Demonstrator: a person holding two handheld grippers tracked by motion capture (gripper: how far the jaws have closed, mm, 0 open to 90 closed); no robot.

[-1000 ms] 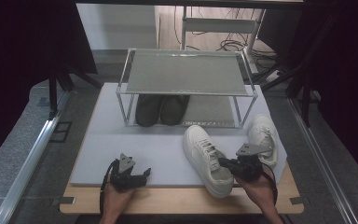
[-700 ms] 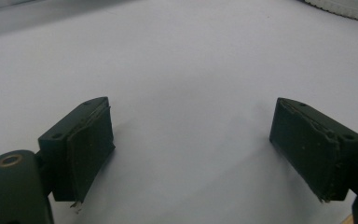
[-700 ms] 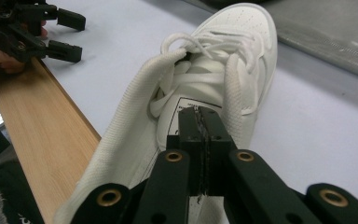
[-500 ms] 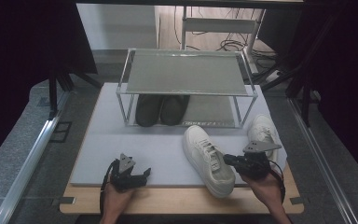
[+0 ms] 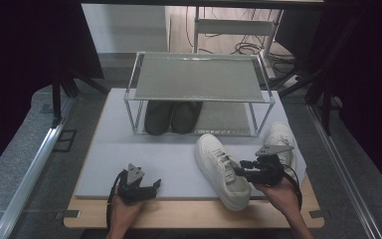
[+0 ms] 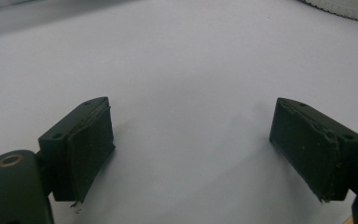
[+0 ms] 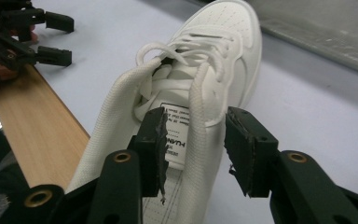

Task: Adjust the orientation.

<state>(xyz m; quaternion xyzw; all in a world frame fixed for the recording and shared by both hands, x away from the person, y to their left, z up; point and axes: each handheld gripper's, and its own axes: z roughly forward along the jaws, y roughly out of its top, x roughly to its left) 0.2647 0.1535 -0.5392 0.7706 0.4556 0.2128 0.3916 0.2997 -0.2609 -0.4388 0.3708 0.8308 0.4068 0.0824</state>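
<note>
The work looks like putting shoes away on the shoe rack [image 5: 201, 74], and it appears roughly half done. 2 dark shoes [image 5: 173, 116] already sit side by side on the rack's lower level, at its left part, with bare space to their right. 2 white sneakers remain out on the grey mat [image 5: 144, 149] that covers the counter [image 5: 179, 214]. The nearer white sneaker [image 5: 223, 169] lies in front of the rack with its toe toward the rack and its heel at the mat's near edge; the second white sneaker [image 5: 281, 142] lies just beside it to the right, partly behind the right hand's device.

The right tool [image 7: 193, 144] is partly open and straddles the padded collar wall of the nearer white sneaker [image 7: 200, 70] at the opening: 1 jaw sits inside against the tongue label, the other outside. The wall lies between the pads, but a gap shows at the outer pad, so the grip does not look closed yet.

The left tool [image 6: 191, 149] is wide open and holds nothing, hovering low over bare mat at the near left.
</note>
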